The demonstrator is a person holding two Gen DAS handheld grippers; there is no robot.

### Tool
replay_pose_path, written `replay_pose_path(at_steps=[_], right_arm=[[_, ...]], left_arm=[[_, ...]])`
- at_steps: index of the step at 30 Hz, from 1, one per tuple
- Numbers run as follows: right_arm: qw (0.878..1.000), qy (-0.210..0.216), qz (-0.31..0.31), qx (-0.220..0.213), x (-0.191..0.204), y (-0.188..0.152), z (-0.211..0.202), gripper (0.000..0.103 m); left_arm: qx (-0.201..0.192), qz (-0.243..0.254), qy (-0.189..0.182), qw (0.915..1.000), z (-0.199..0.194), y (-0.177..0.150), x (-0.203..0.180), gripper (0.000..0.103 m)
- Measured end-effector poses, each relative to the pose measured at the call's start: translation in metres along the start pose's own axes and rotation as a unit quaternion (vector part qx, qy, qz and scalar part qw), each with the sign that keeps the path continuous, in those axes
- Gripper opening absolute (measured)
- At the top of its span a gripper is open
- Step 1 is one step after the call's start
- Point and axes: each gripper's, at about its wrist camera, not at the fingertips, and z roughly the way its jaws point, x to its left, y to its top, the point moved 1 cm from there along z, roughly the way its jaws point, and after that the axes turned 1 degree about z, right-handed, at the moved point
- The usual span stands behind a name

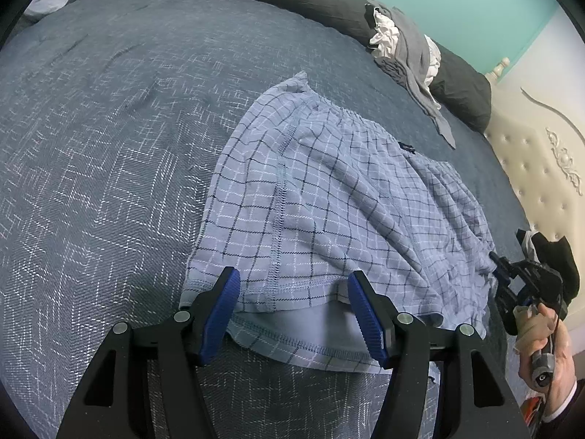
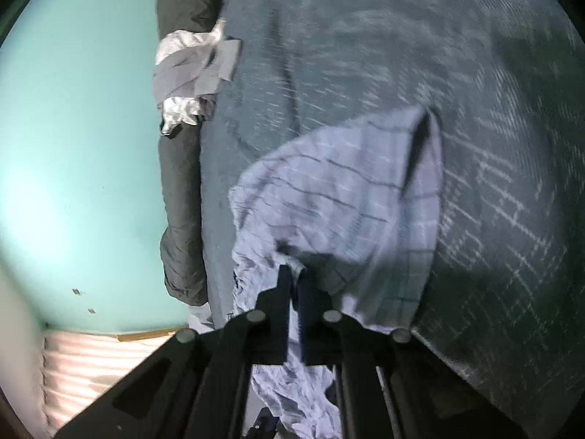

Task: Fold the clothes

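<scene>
right wrist: right claw (image 2: 294, 278) pinches checked shorts (image 2: 340, 201) on bedspread (image 2: 365, 55)

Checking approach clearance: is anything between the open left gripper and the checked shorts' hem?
Nothing visible. The left gripper is open with the shorts hem directly between its fingers; the right gripper already pinches the far edge.

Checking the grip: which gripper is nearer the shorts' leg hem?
Left. The left gripper sits open astride the hem of the shorts; the right gripper pinches their far side.
</scene>
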Motion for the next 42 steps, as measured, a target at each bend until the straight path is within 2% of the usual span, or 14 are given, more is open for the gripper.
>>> replay_pose_path(at_steps=[4,7,12,16,19,23,26,28,30,34,36,39,41,42], right_arm=[[0.999,0.005,-0.024,-0.022,0.014,0.007,-0.011,0.002],[0.996,-0.005,-0.082,-0.034,0.035,0.008,-0.022,0.002],[0.99,-0.016,-0.14,-0.027,0.055,0.003,-0.036,0.002],[0.989,-0.07,-0.131,0.025,0.036,-0.003,-0.021,0.002],[0.986,-0.092,-0.127,0.051,0.024,-0.007,-0.017,0.005],[0.984,-0.109,-0.135,0.037,0.014,-0.006,-0.038,0.005],[0.981,-0.111,-0.157,0.004,0.02,0.003,-0.057,0.007],[0.981,-0.116,-0.158,-0.003,0.02,0.011,-0.057,0.019],[0.981,-0.12,-0.151,-0.001,0.019,0.017,-0.053,0.04],[0.976,-0.139,-0.166,0.004,0.02,0.015,-0.035,0.041],[0.968,-0.16,-0.195,0.008,0.024,0.01,-0.025,0.041],[0.947,-0.2,-0.249,0.02,0.029,0.002,-0.009,0.04],[0.93,-0.228,-0.288,0.029,0.031,-0.004,0.002,0.035],[0.921,-0.242,-0.303,0.036,0.031,-0.006,0.008,0.027]], left_arm=[[0.0,0.001,0.0,1.0,-0.001,-0.001,0.0,0.065],[0.0,0.003,0.001,1.0,0.0,-0.001,0.0,0.065],[0.001,0.003,0.002,1.0,0.0,-0.001,0.002,0.065],[0.001,0.006,0.004,1.0,0.0,0.0,0.002,0.065],[0.001,0.007,0.003,1.0,0.0,0.0,0.002,0.065],[0.002,0.006,0.001,1.0,0.0,0.0,0.003,0.065],[0.002,0.007,0.003,1.0,0.001,0.0,0.002,0.065],[0.002,0.006,0.004,1.0,0.001,-0.001,0.002,0.065],[0.002,0.006,0.005,1.0,0.001,0.0,0.001,0.065],[0.003,0.007,0.006,1.0,0.004,0.001,-0.001,0.065],[0.003,0.008,0.005,1.0,0.004,0.001,-0.001,0.065],[0.003,0.007,0.003,1.0,0.004,0.001,0.0,0.065],[0.004,0.006,0.002,1.0,0.004,0.001,0.001,0.065],[0.004,0.006,0.001,1.0,0.005,0.001,0.001,0.065]])
